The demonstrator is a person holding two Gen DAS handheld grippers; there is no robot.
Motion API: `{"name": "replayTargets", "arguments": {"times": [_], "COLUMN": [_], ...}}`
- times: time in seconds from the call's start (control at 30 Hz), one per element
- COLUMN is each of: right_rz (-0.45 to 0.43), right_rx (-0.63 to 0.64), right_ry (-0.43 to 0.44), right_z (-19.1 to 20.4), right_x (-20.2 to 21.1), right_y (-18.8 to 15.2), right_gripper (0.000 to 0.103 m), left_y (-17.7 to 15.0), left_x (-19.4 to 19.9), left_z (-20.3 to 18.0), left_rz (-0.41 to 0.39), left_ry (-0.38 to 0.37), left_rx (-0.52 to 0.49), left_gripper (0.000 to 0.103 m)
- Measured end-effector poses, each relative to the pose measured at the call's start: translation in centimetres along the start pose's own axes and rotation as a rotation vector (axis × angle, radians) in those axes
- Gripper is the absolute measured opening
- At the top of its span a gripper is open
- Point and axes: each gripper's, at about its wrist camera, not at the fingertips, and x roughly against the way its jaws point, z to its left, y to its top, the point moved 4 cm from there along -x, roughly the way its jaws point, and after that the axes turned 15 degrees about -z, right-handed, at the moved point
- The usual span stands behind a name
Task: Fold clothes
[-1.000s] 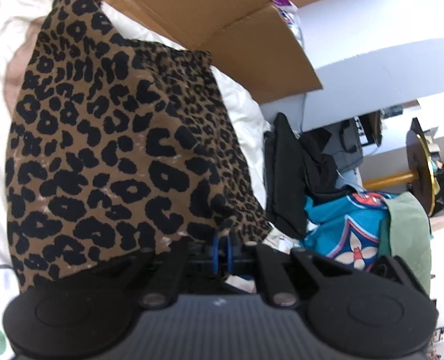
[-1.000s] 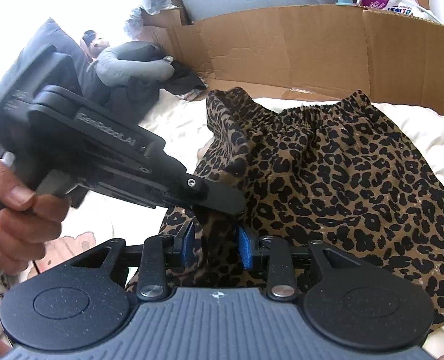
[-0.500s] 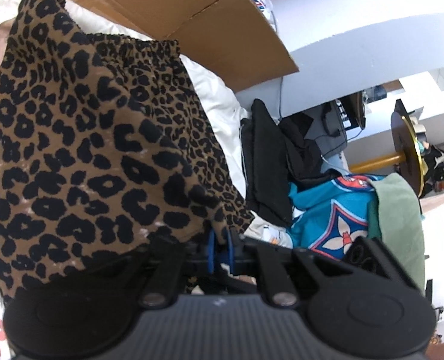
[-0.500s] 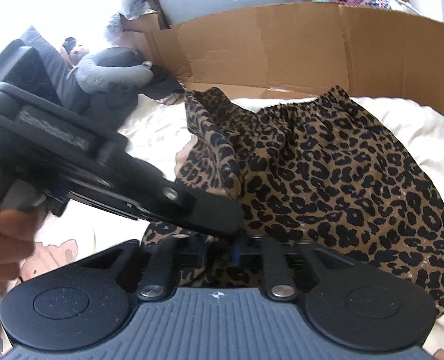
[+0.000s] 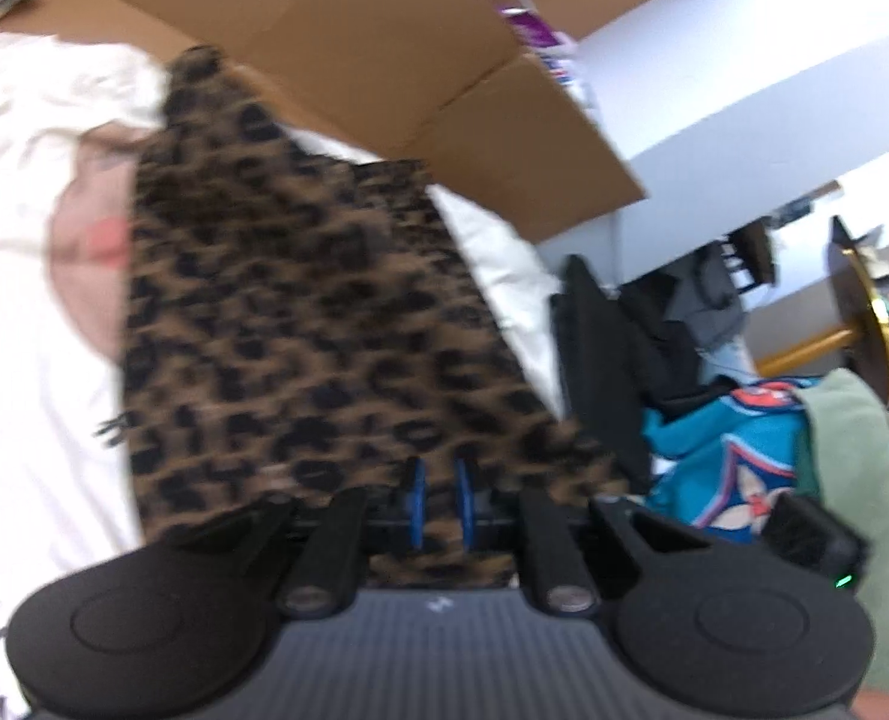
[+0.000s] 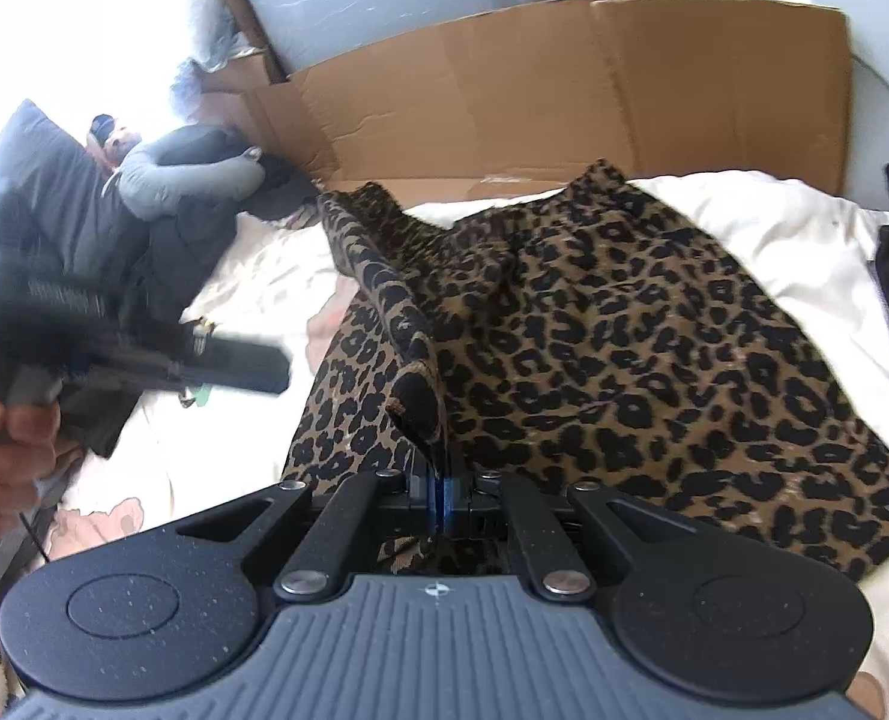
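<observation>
Leopard-print cloth (image 6: 654, 336) lies spread over a cream bedsheet (image 6: 792, 240) on the bed, its gathered waistband toward the cardboard sheet (image 6: 564, 84) at the far side. A narrow strip of its left edge stands up off the bed in a raised fold and runs down into the right tongs (image 6: 441, 501), whose blue pads are pressed together on that edge. The left tongs (image 5: 438, 504) show a gap between their blue pads, with the cloth's near hem under and behind them; the left view is blurred, and I cannot tell whether any cloth is caught there. From the right view, the left tongs sit off to the left over the sheet, apart from the cloth, held in a hand (image 6: 6, 456).

Judging by the lifted edge, the step in hand is carrying that side across the garment. To do it well, the grip on the edge needs to stay firm but near the hem, so the strip does not twist. The lifted side should travel low and flat across the cloth and land parallel to the opposite edge. The thin fabric will likely sag and bunch, so a second hold farther along the same edge would keep the crease straight. A pile of other clothes (image 5: 732, 450) lies beside the bed, clear of the fold.
</observation>
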Motion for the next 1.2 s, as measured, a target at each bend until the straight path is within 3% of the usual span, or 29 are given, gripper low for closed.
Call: {"name": "replayTargets", "arguments": {"times": [0.27, 0.6, 0.93, 1.2], "right_rz": [-0.041, -0.041, -0.045, -0.043], "right_rx": [-0.094, -0.117, -0.214, -0.268], "right_ry": [-0.107, -0.183, -0.319, -0.381], "right_z": [-4.2, -6.4, -11.7, -14.1], "right_x": [2.0, 3.0, 4.3, 4.5], "right_y": [1.0, 0.3, -0.8, -1.5], "right_gripper": [0.000, 0.000, 0.000, 0.000], "left_y": [-0.9, -1.1, -1.0, -0.3], "left_x": [-0.4, 0.1, 1.3, 2.5], "left_z": [1.8, 3.9, 6.1, 8.0], "left_rz": [0.040, 0.066, 0.089, 0.104], "left_ry": [0.055, 0.066, 0.083, 0.073], "left_rx": [-0.022, -0.046, -0.046, -0.050], "left_gripper": [0.013, 0.018, 0.019, 0.019]}}
